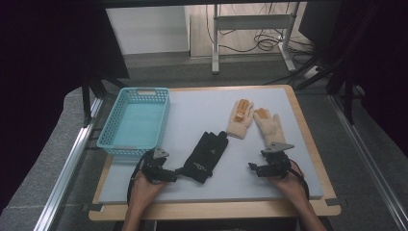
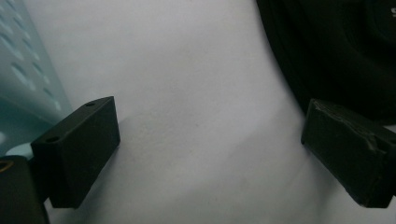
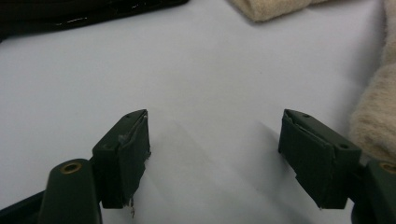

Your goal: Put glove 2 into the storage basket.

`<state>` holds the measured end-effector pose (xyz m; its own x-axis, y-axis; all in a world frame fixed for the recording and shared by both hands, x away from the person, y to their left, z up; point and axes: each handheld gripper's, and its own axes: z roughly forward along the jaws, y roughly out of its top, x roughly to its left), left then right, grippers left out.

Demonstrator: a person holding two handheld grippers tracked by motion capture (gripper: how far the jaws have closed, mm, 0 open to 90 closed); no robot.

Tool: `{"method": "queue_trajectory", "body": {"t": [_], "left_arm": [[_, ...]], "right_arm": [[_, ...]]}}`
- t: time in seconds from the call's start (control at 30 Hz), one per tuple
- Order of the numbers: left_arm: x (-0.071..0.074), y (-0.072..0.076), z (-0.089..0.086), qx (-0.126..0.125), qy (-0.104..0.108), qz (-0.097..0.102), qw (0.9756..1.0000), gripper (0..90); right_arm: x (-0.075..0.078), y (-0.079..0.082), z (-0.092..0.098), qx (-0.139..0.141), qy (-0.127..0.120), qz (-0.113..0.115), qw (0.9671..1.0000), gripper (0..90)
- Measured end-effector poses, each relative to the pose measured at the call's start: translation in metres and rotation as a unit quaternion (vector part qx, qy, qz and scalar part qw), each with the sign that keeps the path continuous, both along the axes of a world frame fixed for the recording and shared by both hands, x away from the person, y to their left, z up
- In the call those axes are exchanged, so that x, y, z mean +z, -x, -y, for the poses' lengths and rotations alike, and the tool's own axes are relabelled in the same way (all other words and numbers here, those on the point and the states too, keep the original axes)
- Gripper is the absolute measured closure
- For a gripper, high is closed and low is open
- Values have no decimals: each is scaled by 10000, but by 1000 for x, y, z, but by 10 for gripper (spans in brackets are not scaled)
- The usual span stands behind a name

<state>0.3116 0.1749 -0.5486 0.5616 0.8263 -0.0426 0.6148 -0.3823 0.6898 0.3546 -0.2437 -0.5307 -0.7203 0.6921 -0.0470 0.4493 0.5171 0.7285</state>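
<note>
In the high view, the left gripper sits low and left of centre in the frame, right at the cuff end of the black glove, which lies flat on the pale mat and slants up toward the middle. Whether the tips touch the glove there is hard to tell. The left gripper view settles the grip: both jaws stand spread wide with bare mat between them, the black glove filling the upper right corner of that frame, just above the right-hand jaw, and the blue basket rising along the left edge.

Over on the lower right of the high view, the right gripper points toward the middle of the frame, the person's hand behind it. Its jaws are spread too. In the right gripper view nothing lies between them but mat; a beige glove bulges in at the right edge, just beside the right-hand jaw, and a second beige glove peeks in at the top, while the black glove runs along the upper left.

Back in the high view, the pair of beige gloves lies right of centre, fingers pointing up the frame, orange patches on the fingertips: one nearer the middle, the other just to its right, its cuff close above the right gripper. The blue basket stands on the mat at the left, above the left gripper.
</note>
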Motion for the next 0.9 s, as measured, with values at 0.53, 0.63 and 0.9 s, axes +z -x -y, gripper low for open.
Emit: {"method": "queue_trajectory", "body": {"t": [0.53,0.63,0.9], "left_arm": [[26,18,9,-228,490,-31,9985,27],[33,13,20,-263,513,-3,9983,16],[44,-15,67,-494,324,-58,9982,0]], "right_arm": [[0,0,0,0,-21,-30,10000,237],[0,0,0,-2,-25,-35,10000,237],[-1,0,1,7,-25,-19,10000,237]]}}
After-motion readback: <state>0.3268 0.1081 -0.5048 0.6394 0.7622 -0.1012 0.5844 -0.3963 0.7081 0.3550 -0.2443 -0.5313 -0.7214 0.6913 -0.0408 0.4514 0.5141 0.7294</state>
